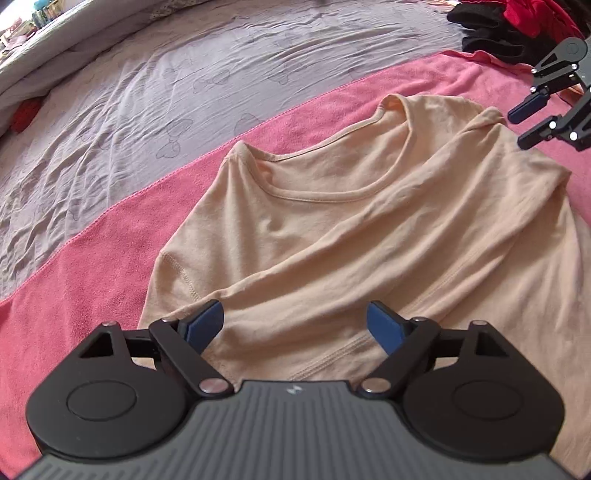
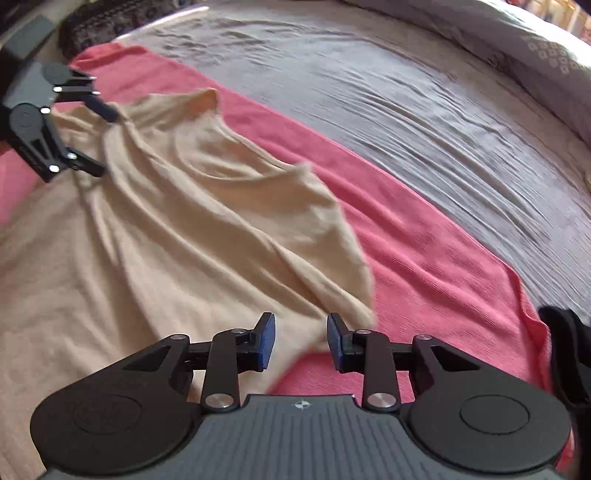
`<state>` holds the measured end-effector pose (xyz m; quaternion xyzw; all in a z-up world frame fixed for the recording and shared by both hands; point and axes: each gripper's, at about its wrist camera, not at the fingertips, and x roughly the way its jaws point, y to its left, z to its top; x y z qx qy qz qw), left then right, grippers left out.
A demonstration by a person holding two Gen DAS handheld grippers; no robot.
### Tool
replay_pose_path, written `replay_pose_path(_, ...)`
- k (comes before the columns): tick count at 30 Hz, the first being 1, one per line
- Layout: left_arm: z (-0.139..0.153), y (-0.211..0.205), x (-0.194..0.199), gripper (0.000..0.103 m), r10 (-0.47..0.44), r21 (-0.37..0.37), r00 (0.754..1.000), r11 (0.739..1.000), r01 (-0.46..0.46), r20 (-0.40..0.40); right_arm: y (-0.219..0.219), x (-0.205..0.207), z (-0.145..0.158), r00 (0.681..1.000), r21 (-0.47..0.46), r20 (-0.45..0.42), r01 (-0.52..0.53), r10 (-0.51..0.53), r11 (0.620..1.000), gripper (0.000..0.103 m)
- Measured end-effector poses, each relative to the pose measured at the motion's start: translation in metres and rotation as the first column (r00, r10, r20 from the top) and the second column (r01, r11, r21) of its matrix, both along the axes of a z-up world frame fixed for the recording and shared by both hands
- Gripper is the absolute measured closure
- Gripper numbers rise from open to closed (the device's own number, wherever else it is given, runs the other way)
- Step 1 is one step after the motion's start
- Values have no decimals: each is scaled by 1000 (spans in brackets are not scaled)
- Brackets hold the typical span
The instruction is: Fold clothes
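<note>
Clothing item: beige, thin-knit, round-necked top [image 1: 332, 229], spread wrinkled on a pink terry towel [image 1: 92, 266] over a creased grey-lilac bedsheet [image 1: 147, 92]. Left gripper [image 1: 295, 325]: blue pads spread wide above the top's lower part, nothing between them. Right gripper [image 2: 301, 341]: pads partly parted above the top's edge, gripping nothing. Black and red garments [image 1: 517, 26] heaped at the towel's far corner.
</note>
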<state>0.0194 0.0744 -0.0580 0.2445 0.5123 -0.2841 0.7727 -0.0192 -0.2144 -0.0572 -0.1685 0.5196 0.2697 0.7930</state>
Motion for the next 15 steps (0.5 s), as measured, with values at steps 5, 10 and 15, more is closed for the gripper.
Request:
replay_pose_path(5, -15, 19, -5, 11, 62, 26, 998, 998, -61, -32, 32, -25, -18, 994, -15, -26, -104, 103, 994, 68)
replay_pose_path(10, -8, 53, -9, 9, 186, 60, 982, 981, -184, -26, -23, -23, -13, 985, 10, -117, 127, -125, 992, 66)
replay_pose_path(15, 18, 79, -31, 15, 294, 70, 956, 953, -295, 26, -15, -36, 24, 988, -43, 2, 154, -154, 987, 49)
